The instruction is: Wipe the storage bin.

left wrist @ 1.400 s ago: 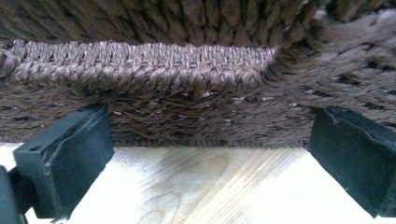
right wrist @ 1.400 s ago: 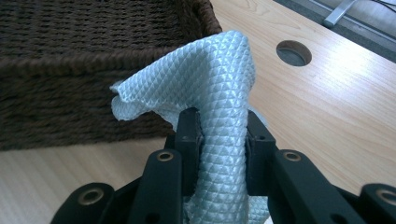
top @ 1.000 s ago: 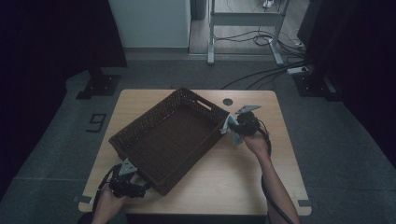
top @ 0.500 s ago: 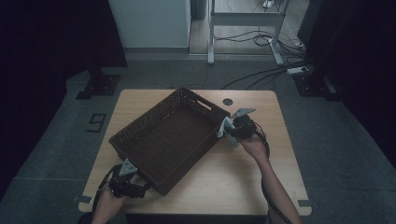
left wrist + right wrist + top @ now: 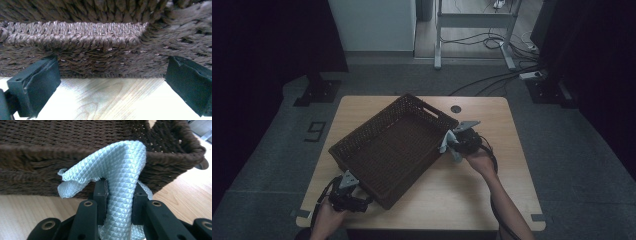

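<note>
The right gripper [image 5: 117, 192] pinches a pale blue cloth [image 5: 122, 170] beside the wicker basket [image 5: 362, 145], while the left gripper [image 5: 112, 85] stands spread at its corner.

Pale wooden table [image 5: 472, 195] on grey carpet [image 5: 272, 165], with a round hole [image 5: 455, 108] near its far edge. Beyond, cables [image 5: 492, 42] and a white metal frame [image 5: 472, 20].

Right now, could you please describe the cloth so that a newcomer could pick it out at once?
Find the wooden table and the dark woven basket on it. At the basket's right-hand wall, the right gripper pinches a pale blue quilted cloth. It is the one light, soft thing beside the brown weave.
</note>
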{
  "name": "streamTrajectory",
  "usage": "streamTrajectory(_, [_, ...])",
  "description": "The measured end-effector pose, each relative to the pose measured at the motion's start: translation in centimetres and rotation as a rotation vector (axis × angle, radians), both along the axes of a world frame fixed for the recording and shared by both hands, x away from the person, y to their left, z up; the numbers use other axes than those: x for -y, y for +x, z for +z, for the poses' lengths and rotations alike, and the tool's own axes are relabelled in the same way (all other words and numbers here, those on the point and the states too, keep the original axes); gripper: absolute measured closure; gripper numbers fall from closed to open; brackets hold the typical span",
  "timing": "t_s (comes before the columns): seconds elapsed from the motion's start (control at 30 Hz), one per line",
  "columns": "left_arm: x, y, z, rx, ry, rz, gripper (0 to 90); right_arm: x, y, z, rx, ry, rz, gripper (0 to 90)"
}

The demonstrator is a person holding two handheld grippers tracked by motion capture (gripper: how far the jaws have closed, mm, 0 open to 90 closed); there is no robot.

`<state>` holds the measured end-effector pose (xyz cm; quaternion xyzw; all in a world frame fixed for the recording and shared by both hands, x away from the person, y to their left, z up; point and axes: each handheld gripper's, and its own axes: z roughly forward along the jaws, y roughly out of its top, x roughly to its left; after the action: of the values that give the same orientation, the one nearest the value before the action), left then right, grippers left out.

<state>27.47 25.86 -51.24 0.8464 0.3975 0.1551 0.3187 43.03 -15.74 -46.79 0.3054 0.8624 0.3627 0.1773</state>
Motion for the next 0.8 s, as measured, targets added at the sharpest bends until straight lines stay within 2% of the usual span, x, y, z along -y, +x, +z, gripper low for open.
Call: streamTrajectory(0.8, [0.0,0.0,0.0,0.001,-0.004,0.002,0.0,-2.5,-2.7,-0.2,-0.009,-0.006,0.083,70.7])
